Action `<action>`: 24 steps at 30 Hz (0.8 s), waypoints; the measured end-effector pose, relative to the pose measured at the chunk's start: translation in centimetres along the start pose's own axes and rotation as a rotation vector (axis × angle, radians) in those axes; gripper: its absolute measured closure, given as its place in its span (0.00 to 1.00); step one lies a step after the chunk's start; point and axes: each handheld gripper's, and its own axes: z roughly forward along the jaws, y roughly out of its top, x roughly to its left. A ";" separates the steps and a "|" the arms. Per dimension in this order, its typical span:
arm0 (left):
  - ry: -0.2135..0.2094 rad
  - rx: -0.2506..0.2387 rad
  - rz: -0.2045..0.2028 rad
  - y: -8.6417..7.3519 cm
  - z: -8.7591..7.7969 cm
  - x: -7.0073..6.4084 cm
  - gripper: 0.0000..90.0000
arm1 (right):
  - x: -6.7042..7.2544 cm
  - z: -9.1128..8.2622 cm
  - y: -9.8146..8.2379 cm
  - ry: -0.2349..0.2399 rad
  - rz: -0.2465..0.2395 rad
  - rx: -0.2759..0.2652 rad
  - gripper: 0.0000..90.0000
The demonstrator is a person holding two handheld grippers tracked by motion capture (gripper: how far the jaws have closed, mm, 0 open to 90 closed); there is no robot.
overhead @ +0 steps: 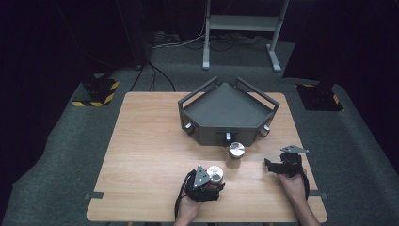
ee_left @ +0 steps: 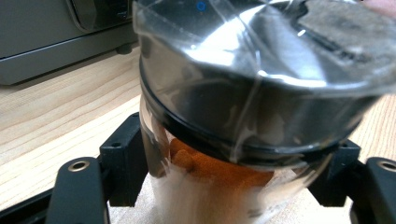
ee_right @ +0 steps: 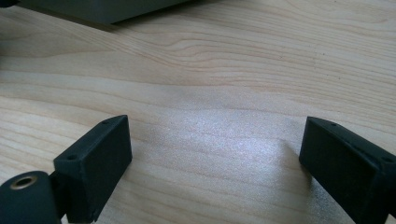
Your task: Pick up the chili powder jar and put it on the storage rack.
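Note:
A glass jar (overhead: 215, 173) with a shiny metal lid sits between the jaws of my left gripper (overhead: 212, 182) near the table's front middle. In the left gripper view the jar (ee_left: 243, 93) looms close, orange-brown contents showing through the glass, and the left gripper (ee_left: 229, 175) is shut on its body with a black jaw on each side. A second metal-lidded jar (overhead: 235, 153) stands upright on the wood just in front of the tray. My right gripper (overhead: 270, 165) rests at the front right, open; its jaws stand wide apart over bare wood in the right gripper view (ee_right: 215, 154).
A dark grey angular tray (overhead: 207, 133) with raised handles and small knobs stands at the table's back middle; its wall shows in the left gripper view (ee_left: 46, 46) and its corner in the right gripper view (ee_right: 93, 9). Bare wood (overhead: 141, 155) spreads left.

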 end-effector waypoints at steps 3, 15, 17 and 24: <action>0.002 -0.002 0.004 0.0 0.0 -0.1 0.31 | 0.0 0.0 0.0 0.000 0.000 0.000 0.10; 0.015 -0.001 0.030 0.1 -0.1 -0.4 0.32 | 0.0 0.0 0.0 0.000 0.000 0.000 0.10; 0.017 -0.005 0.032 0.1 -0.2 -0.5 0.33 | 0.0 0.0 0.0 0.000 0.000 0.000 0.10; 0.022 -0.006 0.037 0.2 -0.3 -0.6 0.34 | 0.0 0.0 0.0 0.000 0.000 0.000 0.10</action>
